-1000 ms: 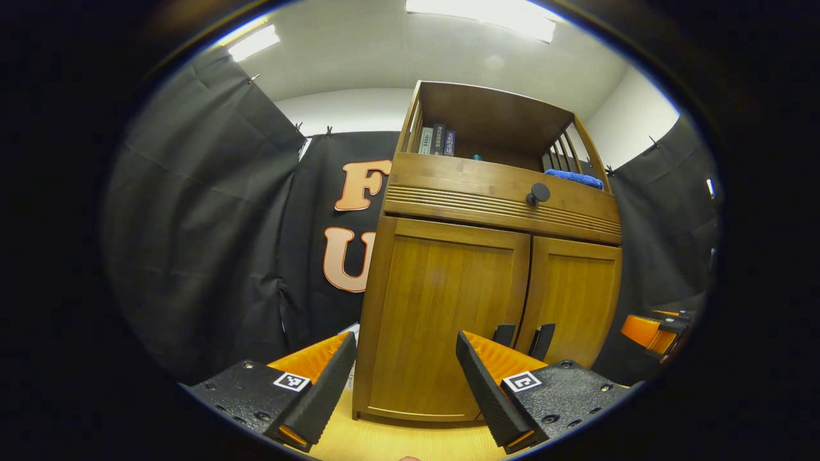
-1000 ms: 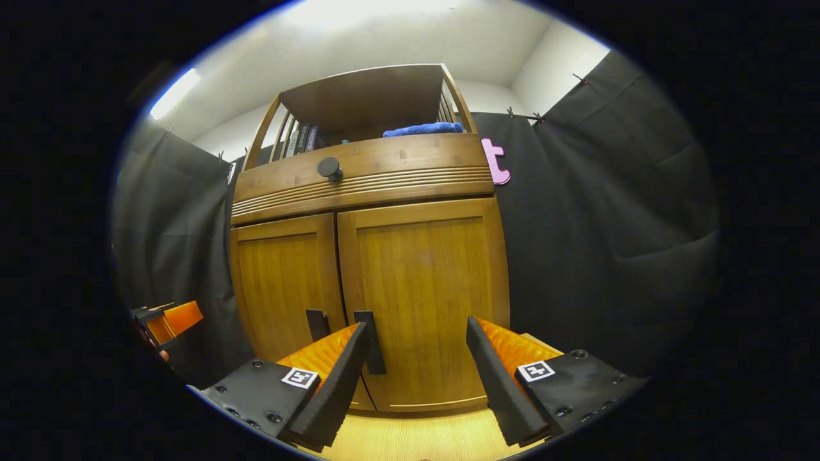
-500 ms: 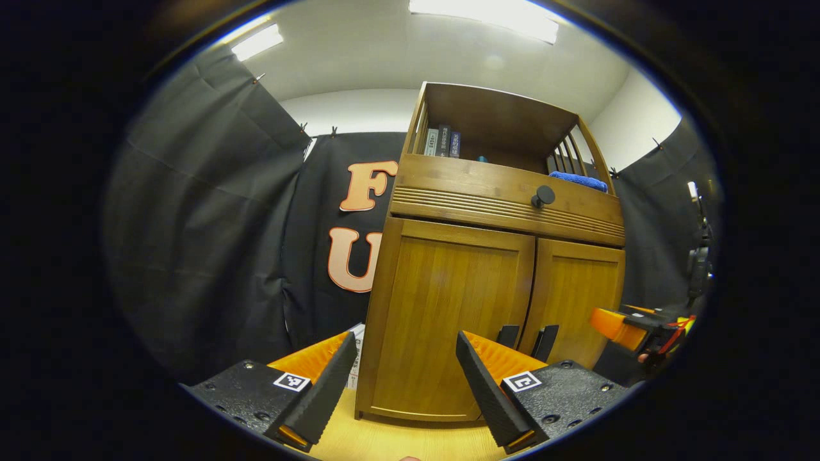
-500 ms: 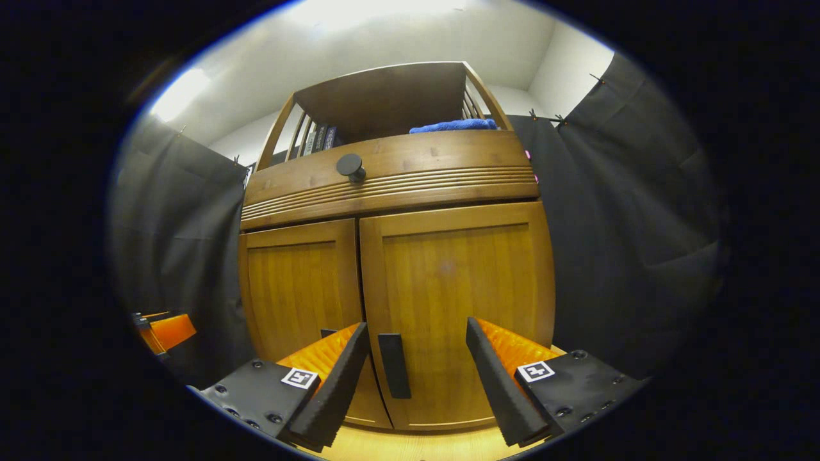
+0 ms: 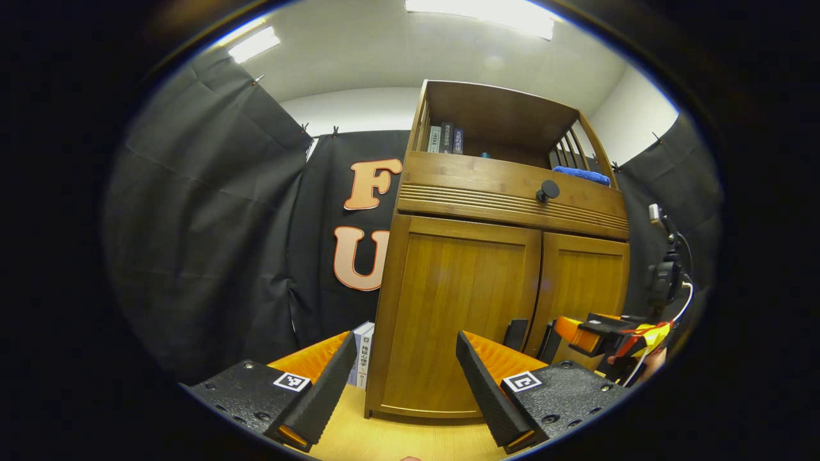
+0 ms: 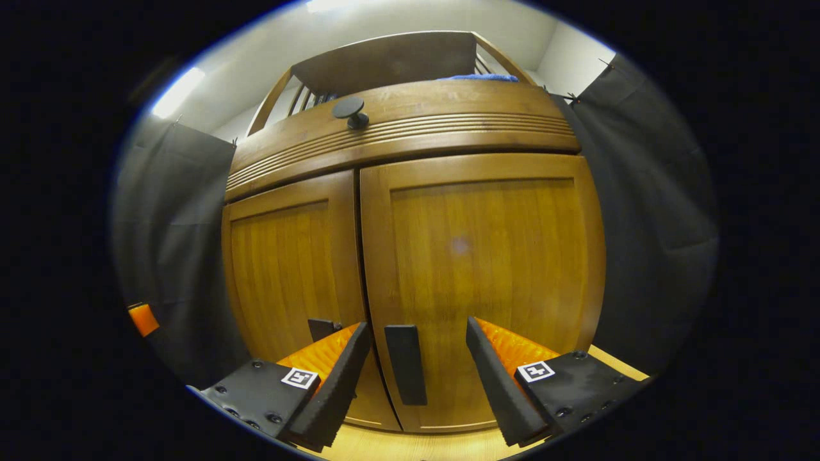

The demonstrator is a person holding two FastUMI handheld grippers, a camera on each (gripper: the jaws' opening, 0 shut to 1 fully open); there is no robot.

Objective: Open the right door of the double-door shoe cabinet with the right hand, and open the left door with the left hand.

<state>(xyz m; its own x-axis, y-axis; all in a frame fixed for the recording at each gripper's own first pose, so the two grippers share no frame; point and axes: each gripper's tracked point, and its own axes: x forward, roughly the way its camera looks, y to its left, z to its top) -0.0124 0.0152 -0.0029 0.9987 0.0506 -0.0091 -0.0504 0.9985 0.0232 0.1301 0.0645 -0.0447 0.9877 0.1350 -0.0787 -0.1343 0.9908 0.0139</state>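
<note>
The wooden shoe cabinet has both doors closed. In the right gripper view the right door (image 6: pixel 480 256) looms close, and its black vertical handle (image 6: pixel 405 363) stands between the fingers of my open right gripper (image 6: pixel 417 325), touching neither. The left door (image 6: pixel 288 269) and its handle (image 6: pixel 323 328) lie just to the left. In the left gripper view my left gripper (image 5: pixel 406 335) is open and empty, some way back from the left door (image 5: pixel 461 314). The right gripper (image 5: pixel 567 328) reaches in at the two handles (image 5: pixel 516 334).
Above the doors a drawer with a round black knob (image 5: pixel 548 190) juts out. The open top shelf holds books (image 5: pixel 446 137) and a blue cloth (image 5: pixel 580 175). A book (image 5: pixel 362 352) stands on the wooden floor (image 5: pixel 397 442) beside the cabinet's left side.
My right gripper has moved in close to the right door, bringing its handle between the open fingers. The left gripper has drifted slightly left and stays back, still open.
</note>
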